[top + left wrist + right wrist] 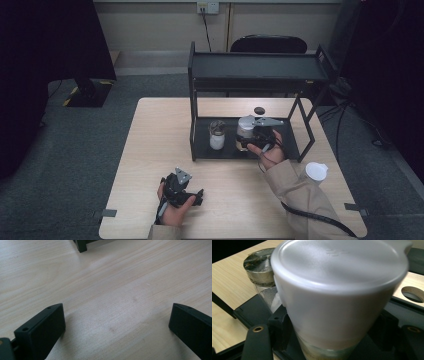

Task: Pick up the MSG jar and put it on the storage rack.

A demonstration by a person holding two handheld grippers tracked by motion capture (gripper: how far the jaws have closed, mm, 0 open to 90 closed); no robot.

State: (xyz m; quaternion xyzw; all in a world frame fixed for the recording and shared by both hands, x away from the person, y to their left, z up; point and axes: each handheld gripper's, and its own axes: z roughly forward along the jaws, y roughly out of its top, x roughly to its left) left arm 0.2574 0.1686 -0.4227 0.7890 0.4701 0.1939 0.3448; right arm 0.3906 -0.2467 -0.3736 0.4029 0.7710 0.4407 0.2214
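Pinching the white-lidded glass jar (337, 302) low on its smooth, breakable body, the right claw (256, 137) needs firm grip; left claw (186, 192) spread.

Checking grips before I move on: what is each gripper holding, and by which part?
The right gripper holds the white-lidded jar by its lower body, on the rack's bottom shelf. The left gripper holds nothing; its jaws stand open.

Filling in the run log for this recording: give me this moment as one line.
right hand-held gripper: shut on white-lidded jar | jar: on rack's lower shelf, beside shaker | left hand-held gripper: open over table
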